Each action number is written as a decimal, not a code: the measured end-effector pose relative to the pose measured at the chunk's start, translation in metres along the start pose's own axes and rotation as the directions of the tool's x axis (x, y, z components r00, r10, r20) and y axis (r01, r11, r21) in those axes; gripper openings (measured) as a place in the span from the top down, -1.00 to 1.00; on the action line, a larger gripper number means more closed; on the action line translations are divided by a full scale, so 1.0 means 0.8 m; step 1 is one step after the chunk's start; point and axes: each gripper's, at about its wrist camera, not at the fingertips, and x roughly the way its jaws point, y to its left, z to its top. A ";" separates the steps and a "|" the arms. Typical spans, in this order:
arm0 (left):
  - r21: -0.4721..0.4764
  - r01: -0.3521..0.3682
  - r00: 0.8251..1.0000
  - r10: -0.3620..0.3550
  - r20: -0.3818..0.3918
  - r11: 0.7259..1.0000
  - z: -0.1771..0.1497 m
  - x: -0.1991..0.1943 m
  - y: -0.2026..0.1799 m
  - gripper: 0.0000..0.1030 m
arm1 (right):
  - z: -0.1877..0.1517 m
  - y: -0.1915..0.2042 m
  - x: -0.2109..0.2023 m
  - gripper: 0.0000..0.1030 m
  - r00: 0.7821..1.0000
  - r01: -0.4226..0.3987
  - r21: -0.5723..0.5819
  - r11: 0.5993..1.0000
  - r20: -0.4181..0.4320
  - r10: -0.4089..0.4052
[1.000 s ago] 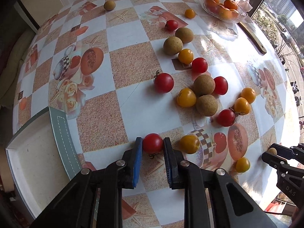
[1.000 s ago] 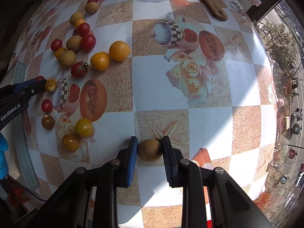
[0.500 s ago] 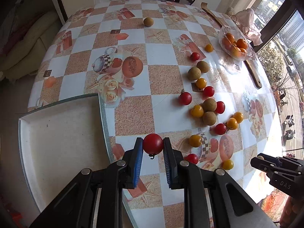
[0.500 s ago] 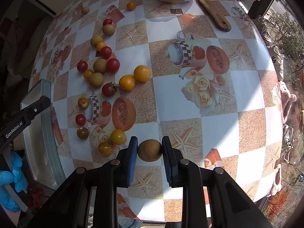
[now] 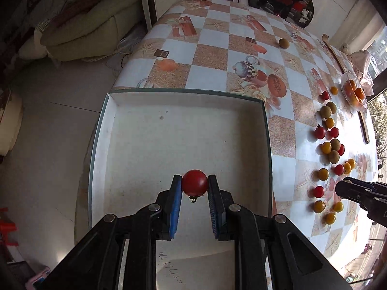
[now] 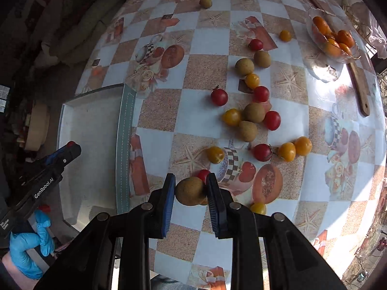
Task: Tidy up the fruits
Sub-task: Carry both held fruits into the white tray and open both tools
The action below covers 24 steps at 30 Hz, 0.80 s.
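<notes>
My left gripper (image 5: 194,186) is shut on a red tomato (image 5: 194,183) and holds it above the white tray (image 5: 145,101) at the table's left edge. In the right wrist view the left gripper (image 6: 70,148) shows over the tray (image 6: 125,120). My right gripper (image 6: 189,191) is shut on a brown round fruit (image 6: 189,191), held above the table near its front edge. It also shows at the right in the left wrist view (image 5: 343,188). Several red tomatoes (image 6: 219,97), yellow tomatoes (image 6: 231,117) and brown fruits (image 6: 254,112) lie scattered on the checkered tablecloth.
A glass bowl of oranges (image 6: 332,39) stands at the far right, beside a wooden spatula (image 6: 360,87). One brown fruit (image 6: 205,3) lies alone at the far side. A cushioned seat (image 5: 92,29) stands beyond the table's left edge.
My left gripper has carried the red tomato left, from above the tablecloth to above the tray. My right gripper has moved left with the brown fruit, toward the scattered fruits and tray.
</notes>
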 end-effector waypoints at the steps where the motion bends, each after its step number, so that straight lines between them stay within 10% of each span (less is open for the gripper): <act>1: -0.015 -0.008 1.000 0.008 -0.004 1.000 -0.001 0.004 0.010 0.56 | 0.006 0.013 0.005 0.45 1.000 -0.009 -0.018 1.000 -0.005 0.009; 12: -0.056 -0.073 0.996 0.070 -0.055 0.996 -0.017 0.046 0.064 0.56 | 0.066 0.143 0.078 0.45 0.996 -0.055 -0.182 0.982 -0.078 0.041; 24: -0.019 -0.062 0.997 0.062 -0.035 0.998 -0.025 0.052 0.066 0.54 | 0.083 0.179 0.138 0.43 0.991 -0.006 -0.230 0.973 -0.133 -0.025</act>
